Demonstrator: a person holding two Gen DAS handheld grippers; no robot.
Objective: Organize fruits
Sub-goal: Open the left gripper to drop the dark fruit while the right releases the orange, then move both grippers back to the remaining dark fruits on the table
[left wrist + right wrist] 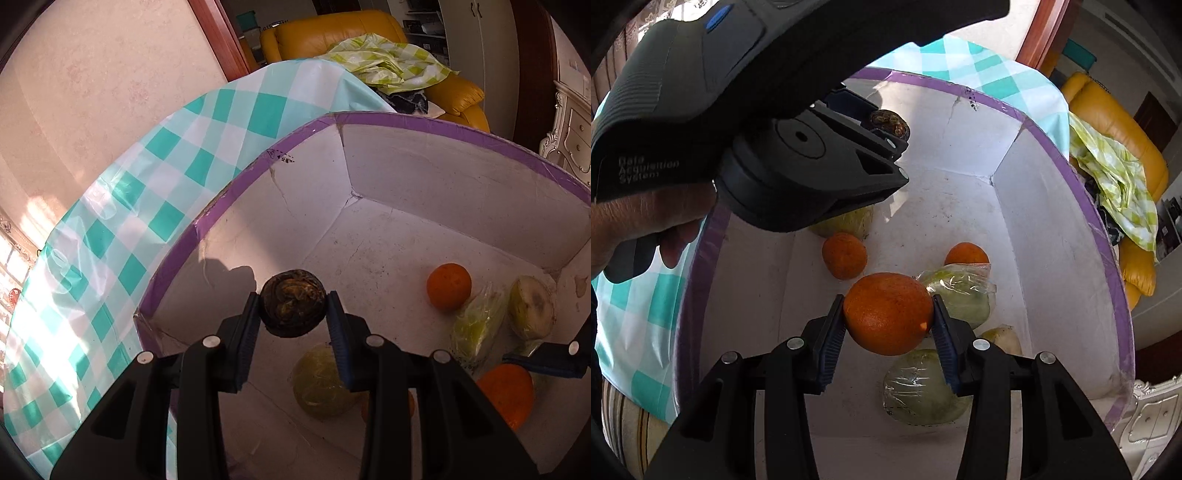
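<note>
My left gripper (293, 312) is shut on a dark brown round fruit (293, 306) and holds it above the floor of a white box with a purple rim (207, 218). It also shows in the right wrist view (890, 123), at the upper left, over the box. My right gripper (888, 317) is shut on a large orange (888, 314) and holds it above the box floor. That orange also shows in the left wrist view (508, 391). On the floor lie smaller oranges (844, 254) (966, 254) and pale green fruits wrapped in plastic (960, 295) (923, 387).
The box (1100, 236) stands on a teal and white checked tablecloth (122, 229). A yellow leather armchair (332, 33) with a green checked cloth (388, 62) stands beyond the table. A pale wall (92, 92) is on the left.
</note>
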